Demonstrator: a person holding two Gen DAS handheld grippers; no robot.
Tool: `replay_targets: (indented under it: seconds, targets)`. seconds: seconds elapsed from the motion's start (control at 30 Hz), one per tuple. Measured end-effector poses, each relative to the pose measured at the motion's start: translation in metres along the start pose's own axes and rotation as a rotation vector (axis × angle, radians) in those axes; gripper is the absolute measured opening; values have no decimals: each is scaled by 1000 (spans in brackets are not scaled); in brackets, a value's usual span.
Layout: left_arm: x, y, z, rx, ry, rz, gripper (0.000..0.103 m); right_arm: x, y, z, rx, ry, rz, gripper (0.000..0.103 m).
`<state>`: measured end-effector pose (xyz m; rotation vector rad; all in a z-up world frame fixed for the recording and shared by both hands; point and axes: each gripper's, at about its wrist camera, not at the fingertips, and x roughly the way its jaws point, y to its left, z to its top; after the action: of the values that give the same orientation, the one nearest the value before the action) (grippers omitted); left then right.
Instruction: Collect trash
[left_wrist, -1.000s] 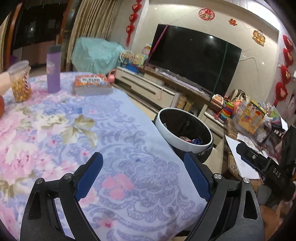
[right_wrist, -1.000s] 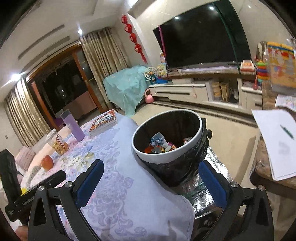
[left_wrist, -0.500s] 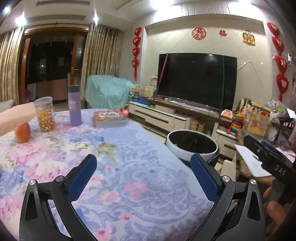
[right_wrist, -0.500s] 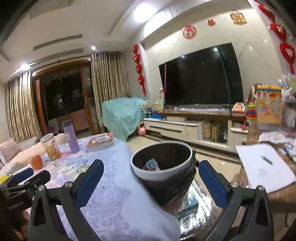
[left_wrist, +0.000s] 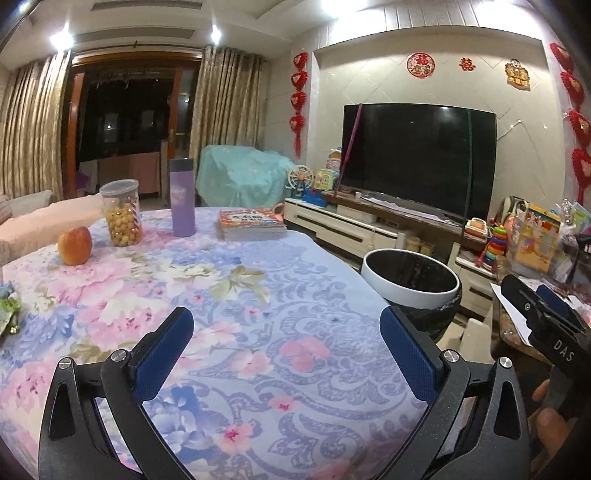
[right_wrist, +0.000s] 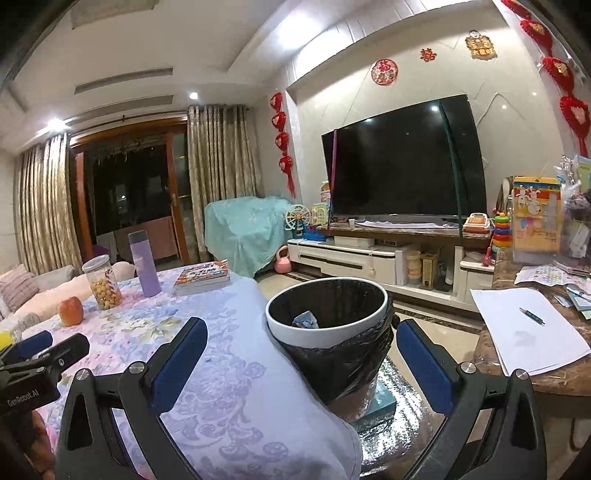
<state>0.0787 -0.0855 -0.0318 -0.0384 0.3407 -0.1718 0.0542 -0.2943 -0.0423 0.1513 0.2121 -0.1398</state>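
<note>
Crumpled wrappers (left_wrist: 8, 312) are seen at the frame's left edge, nearer the empty, wide-apart left gripper (left_wrist: 286, 360); right gripper (right_wrist: 301, 360) likewise agape.

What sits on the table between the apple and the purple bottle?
A clear snack jar stands between the apple and the purple bottle, apart from both, in the left wrist view.

Pink-and-blue floral tablecloth (left_wrist: 258, 295), white-rimmed bin (right_wrist: 327, 332) with black liner, purple bottle (left_wrist: 182, 197), red-orange apple (left_wrist: 75, 245)
</note>
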Motion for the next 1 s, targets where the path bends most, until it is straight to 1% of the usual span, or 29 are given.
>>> replay_targets:
  seconds: [0.5,0.63,1.0]
  targets:
    - [-18,8,-1,12,-43,89,103,0,10,-4,-29,26,31,103]
    - [-20,9,-2,17,-49,102,103,-1,11,-4,-33,23,36,103]
    - [-20,9,-3,22,-53,105,103,1,14,-6,-42,36,51,103]
